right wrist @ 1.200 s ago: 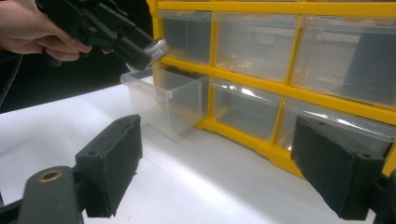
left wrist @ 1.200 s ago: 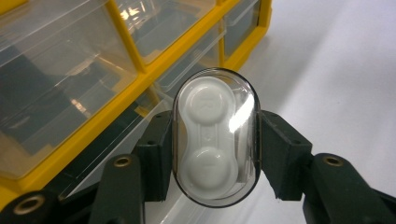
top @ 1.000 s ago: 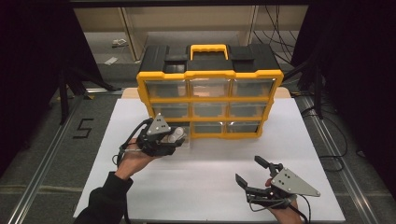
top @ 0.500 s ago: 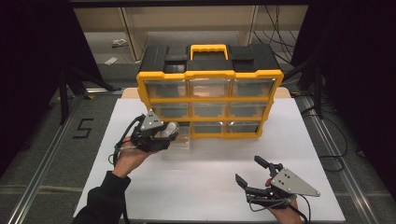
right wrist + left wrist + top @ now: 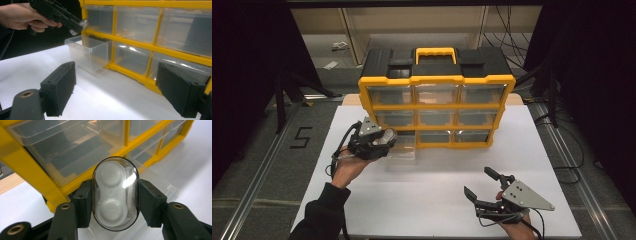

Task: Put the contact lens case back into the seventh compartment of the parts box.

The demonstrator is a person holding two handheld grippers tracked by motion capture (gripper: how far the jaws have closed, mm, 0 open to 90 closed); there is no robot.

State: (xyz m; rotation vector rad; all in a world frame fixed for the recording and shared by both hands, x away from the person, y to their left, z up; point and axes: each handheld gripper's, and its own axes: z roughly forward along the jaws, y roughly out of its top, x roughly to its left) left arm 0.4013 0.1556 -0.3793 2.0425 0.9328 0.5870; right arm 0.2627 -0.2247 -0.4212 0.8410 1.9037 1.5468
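My left gripper [image 5: 115, 203] is shut on a small clear oval case with a white two-cup insert [image 5: 115, 192]. In the high view the left gripper [image 5: 384, 138] hangs at the left front of the yellow drawer cabinet [image 5: 437, 80]. It is just above the left end of a clear drawer [image 5: 404, 150] pulled out of the bottom row. The right gripper view shows that drawer [image 5: 87, 52] looking empty, with the left gripper [image 5: 77, 26] over its far corner. My right gripper [image 5: 477, 181] rests open near the table's front right, nothing between its pads [image 5: 62, 87].
The cabinet [image 5: 150, 47] has three rows of clear drawers, the others pushed in, and a black top with a yellow handle [image 5: 435, 52]. It stands at the back of the white table [image 5: 422, 200]. Metal rails run along both table sides.
The left gripper has drifted a little to the left and slightly down with the case held in it. The right gripper has stayed put.
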